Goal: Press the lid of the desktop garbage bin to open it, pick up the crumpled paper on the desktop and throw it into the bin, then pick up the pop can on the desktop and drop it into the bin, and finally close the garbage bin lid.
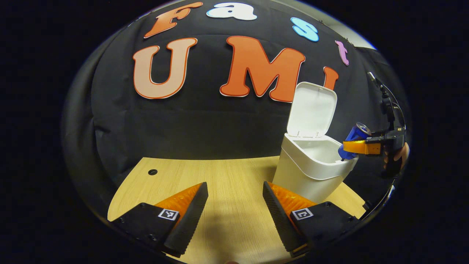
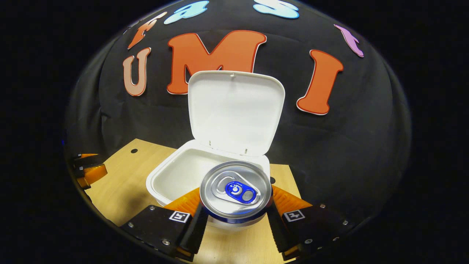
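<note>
One can [image 2: 235, 191], one open bin [image 2: 172, 179].

Garbage bin [image 2: 166, 179]: plain white, lid [image 2: 236, 110] likewise. Pop can [image 2: 236, 192]: silver top, blue tab, blue body. Desktop [image 1: 234, 183]: pale wood grain, dark hole [image 1: 152, 172] at 10 o'clock. Square markings on gripper housings: apparently black-and-white.

Both views are evenly lit from above and sharp at centre. Strong fisheye distortion bows the wooden surface [image 1: 234, 176] and the booth wall toward the rim, where brightness falls off. In the left gripper view a soft shadow lies on the surface between the jaws. In the right gripper view the pop can [image 2: 235, 192] top carries a dull glare; the white bin lid [image 2: 236, 112] is bright but not blown out.
</note>
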A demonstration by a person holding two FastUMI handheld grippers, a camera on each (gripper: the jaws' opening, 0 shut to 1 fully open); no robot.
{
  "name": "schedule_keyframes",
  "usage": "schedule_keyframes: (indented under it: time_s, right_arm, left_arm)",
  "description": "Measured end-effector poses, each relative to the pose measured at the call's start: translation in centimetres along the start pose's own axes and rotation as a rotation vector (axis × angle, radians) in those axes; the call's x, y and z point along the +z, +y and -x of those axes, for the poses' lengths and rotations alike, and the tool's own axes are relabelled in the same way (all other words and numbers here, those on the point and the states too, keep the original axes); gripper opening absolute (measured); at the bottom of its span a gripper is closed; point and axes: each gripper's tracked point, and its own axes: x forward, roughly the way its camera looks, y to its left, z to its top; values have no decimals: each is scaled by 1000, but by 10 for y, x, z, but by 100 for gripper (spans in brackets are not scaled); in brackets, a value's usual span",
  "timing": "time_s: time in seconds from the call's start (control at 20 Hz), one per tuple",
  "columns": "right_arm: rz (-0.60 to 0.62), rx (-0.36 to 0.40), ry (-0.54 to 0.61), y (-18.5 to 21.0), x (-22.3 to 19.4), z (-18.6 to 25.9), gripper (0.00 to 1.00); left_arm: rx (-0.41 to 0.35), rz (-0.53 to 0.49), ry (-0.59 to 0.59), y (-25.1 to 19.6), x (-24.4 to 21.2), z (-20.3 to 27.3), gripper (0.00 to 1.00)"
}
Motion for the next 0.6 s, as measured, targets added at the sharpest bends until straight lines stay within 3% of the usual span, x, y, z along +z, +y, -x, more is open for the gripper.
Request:
schedule_keyframes:
  time_s: [0.2, 0.25, 0.3, 0.6]
  right_arm:
    - [-4, -4, 17, -1, -7, -6, 80]
    - [3, -6, 30, -1, -10, -7, 76]
    - [9, -14, 39, -2, -11, -9, 81]
    - [10, -27, 0, -5, 7, -3, 84]
  left_arm:
    - [-3, -10, 6, 1, 0, -1, 96]
    - [-5, -13, 4, 0, 0, 0, 96]
    - [-7, -14, 4, 0, 1, 0, 98]
    - [0, -5, 9, 12, -3, 7, 95]
